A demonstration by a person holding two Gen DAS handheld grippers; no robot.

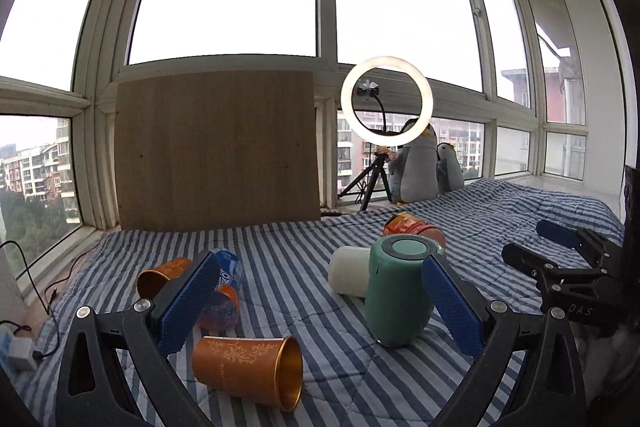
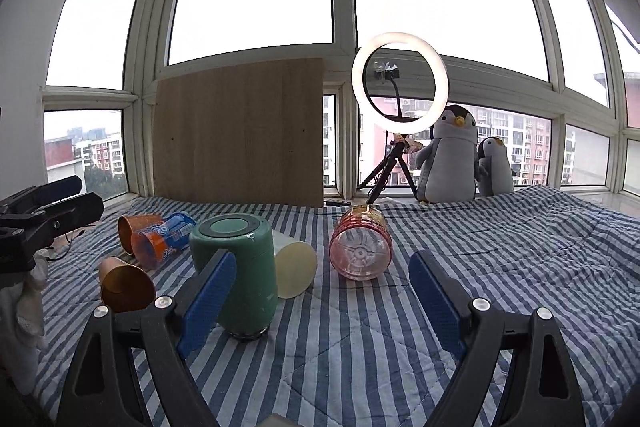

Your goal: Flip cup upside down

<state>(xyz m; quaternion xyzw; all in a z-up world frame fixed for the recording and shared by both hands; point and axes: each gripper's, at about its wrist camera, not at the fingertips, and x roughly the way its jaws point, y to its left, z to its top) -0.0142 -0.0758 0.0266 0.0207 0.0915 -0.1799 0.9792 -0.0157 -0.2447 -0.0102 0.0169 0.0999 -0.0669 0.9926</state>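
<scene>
A green cup (image 1: 398,291) stands upside down on the striped bedspread (image 1: 304,291), its dark-ringed base facing up; it also shows in the right wrist view (image 2: 238,271). My left gripper (image 1: 316,295) is open and empty, its right finger close beside the green cup. My right gripper (image 2: 320,303) is open and empty, its left finger in front of the green cup. An orange-gold cup (image 1: 250,371) lies on its side near me, seen from the right wrist view too (image 2: 124,285). A cream cup (image 1: 348,277) and a pink clear cup (image 2: 360,247) lie on their sides.
Another orange cup (image 2: 130,231) and a blue-orange snack pack (image 2: 168,237) lie at the left. A wooden board (image 2: 240,133), a ring light on a tripod (image 2: 400,87) and two penguin toys (image 2: 452,155) stand along the windows. Cables and a charger (image 1: 20,347) lie at the left edge.
</scene>
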